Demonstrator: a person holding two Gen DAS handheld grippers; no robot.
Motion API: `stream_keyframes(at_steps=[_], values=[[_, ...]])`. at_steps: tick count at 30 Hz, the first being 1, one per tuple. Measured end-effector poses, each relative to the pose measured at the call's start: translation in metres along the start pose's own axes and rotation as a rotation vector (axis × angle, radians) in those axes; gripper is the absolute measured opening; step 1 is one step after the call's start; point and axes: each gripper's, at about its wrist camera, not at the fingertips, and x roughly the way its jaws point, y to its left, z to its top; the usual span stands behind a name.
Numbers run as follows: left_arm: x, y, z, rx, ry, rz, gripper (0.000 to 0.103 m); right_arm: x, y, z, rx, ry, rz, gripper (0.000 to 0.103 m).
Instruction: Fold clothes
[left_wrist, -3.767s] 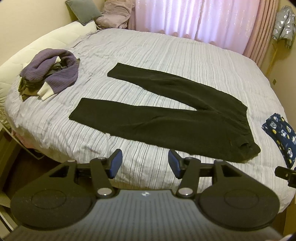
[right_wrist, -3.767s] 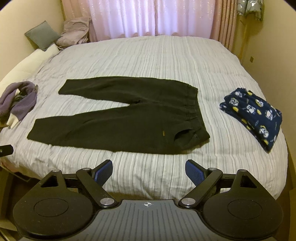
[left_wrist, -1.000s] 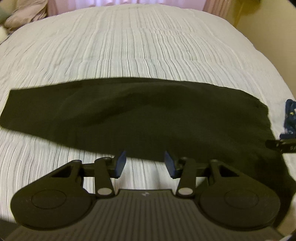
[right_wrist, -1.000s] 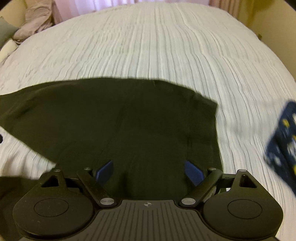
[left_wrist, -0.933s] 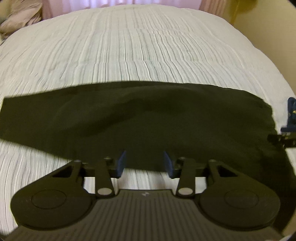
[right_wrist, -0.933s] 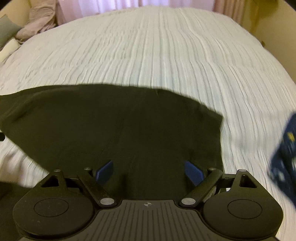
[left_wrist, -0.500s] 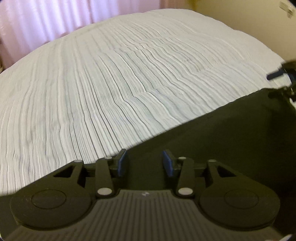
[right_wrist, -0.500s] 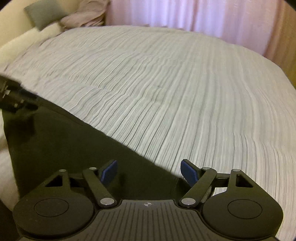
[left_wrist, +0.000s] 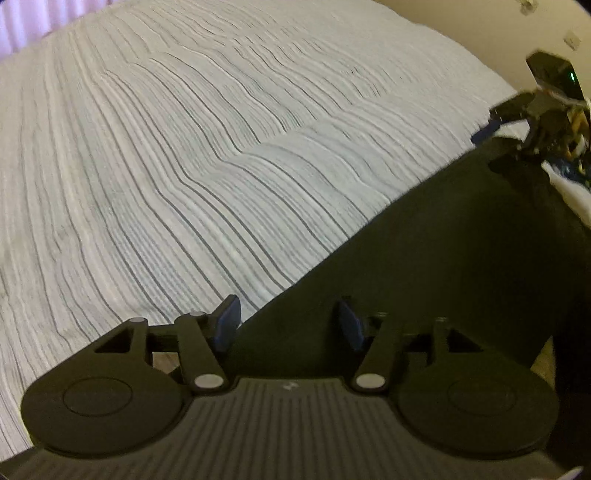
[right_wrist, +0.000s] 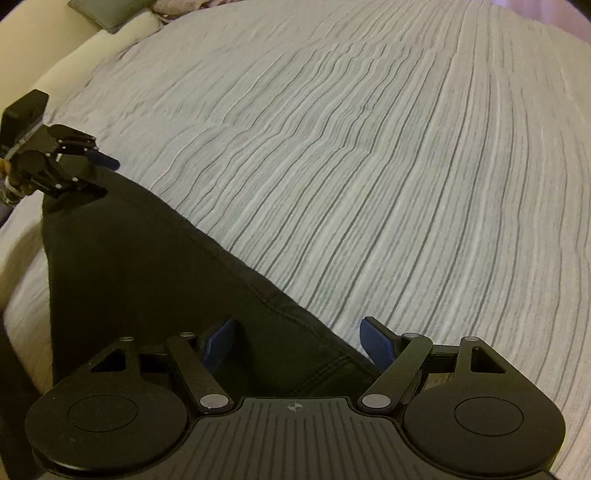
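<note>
Both tongs gape over the trousers' edge on the bed: left tongs widening, right tongs narrowing, pads not pressing | quilt beyond bare | near cloth hidden.

your two views are dim and warm-toned, the striped bed cover smeared by motion blur, its lines bowed at the fisheye edges, corners vignetted black.

Striped duvet covers bed; cream wall behind, dim light.
</note>
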Motion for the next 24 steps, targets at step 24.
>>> stream_keyframes(at_steps=[24], values=[[-0.167,-0.241,-0.215,-0.361,-0.064,0.137,0.01,-0.128,0.289,-0.231,-0.234,0.064,-0.469,0.012]])
